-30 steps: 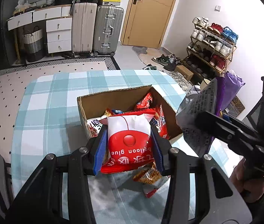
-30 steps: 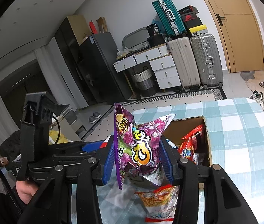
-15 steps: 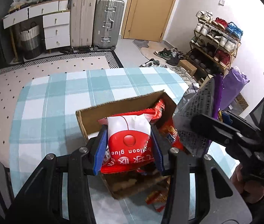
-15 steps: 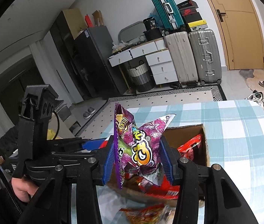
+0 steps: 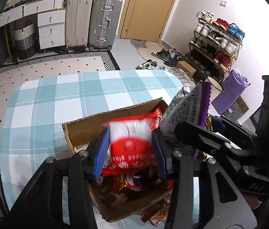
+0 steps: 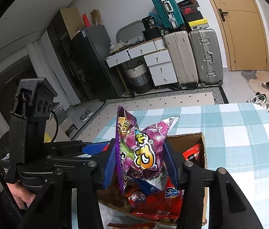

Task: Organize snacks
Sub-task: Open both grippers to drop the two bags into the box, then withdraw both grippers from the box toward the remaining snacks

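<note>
My left gripper [image 5: 130, 150] is shut on a red and white snack bag [image 5: 130, 143] and holds it over the open cardboard box [image 5: 88, 126]. My right gripper [image 6: 140, 158] is shut on a purple snack bag [image 6: 142, 148], also over the box [image 6: 186, 139]; that bag shows at the right of the left wrist view [image 5: 189, 108]. Several red snack packets [image 6: 153, 204] lie inside the box. More packets [image 5: 153, 215] lie on the table by its near side.
The box stands on a table with a blue checked cloth [image 5: 58, 99]. Suitcases [image 5: 90, 21], a drawer unit [image 5: 50, 28] and a shoe rack [image 5: 216, 42] stand on the floor beyond. The left gripper's body [image 6: 31, 126] is close at my right gripper's left.
Both grippers have moved forward with their bags, from before the box to above it. The box now fills the lower middle of both views.
</note>
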`<action>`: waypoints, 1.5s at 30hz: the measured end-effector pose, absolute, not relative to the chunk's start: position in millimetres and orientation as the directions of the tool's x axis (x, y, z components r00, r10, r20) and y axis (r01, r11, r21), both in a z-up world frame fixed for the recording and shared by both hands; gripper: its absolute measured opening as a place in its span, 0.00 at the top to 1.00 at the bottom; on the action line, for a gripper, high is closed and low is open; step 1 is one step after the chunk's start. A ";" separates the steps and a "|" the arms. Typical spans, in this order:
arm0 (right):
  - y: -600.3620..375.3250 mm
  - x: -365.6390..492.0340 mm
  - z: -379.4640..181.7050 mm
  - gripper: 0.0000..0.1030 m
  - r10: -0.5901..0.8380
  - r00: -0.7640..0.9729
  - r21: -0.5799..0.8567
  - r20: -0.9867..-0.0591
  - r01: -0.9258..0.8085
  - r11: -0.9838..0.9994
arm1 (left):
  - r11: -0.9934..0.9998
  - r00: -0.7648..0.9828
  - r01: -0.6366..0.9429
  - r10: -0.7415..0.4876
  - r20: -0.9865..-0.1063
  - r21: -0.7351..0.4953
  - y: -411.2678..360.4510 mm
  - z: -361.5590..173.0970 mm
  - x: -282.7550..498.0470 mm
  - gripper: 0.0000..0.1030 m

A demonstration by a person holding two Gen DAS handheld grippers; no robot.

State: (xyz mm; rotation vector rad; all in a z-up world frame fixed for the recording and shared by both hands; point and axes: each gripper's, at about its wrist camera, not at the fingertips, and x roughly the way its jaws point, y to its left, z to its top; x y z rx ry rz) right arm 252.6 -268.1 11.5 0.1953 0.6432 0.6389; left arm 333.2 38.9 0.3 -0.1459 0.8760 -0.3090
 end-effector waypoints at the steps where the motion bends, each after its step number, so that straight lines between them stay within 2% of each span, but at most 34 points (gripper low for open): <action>1: -268.1 254.1 10.9 0.50 0.610 0.616 0.359 -0.499 -0.494 0.792 | 0.953 0.598 0.190 -0.304 -0.742 -0.237 39.0 -1.2 335.1 0.43; 2: -267.9 254.8 11.0 0.48 0.610 0.613 0.360 -0.502 -0.494 0.792 | 0.962 0.601 0.167 -0.273 -0.751 -0.216 40.2 -2.1 336.1 0.35; 3: -268.8 256.0 11.3 0.47 0.606 0.616 0.359 -0.503 -0.489 0.795 | 0.970 0.606 0.140 -0.244 -0.757 -0.200 43.0 -3.1 336.8 0.23; 4: -269.9 256.7 11.6 0.42 0.599 0.621 0.355 -0.506 -0.483 0.800 | 0.971 0.611 0.128 -0.238 -0.755 -0.203 46.3 -3.8 336.5 0.21; 6: -275.1 258.0 11.6 0.29 0.590 0.631 0.359 -0.504 -0.469 0.807 | 0.962 0.608 0.133 -0.268 -0.747 -0.236 52.6 -5.0 333.9 0.20; 7: -278.8 257.6 12.6 0.27 0.594 0.634 0.369 -0.495 -0.466 0.804 | 0.962 0.603 0.131 -0.269 -0.751 -0.240 54.1 -6.2 332.9 0.20; 27: -303.1 229.5 35.1 0.27 0.582 0.680 0.354 -0.446 -0.463 0.813 | 0.968 0.623 0.102 -0.242 -0.744 -0.230 60.6 11.5 288.9 0.20; 45: -320.5 193.0 32.3 0.27 0.560 0.695 0.338 -0.451 -0.447 0.828 | 0.976 0.651 0.097 -0.212 -0.729 -0.197 49.5 21.2 239.9 0.20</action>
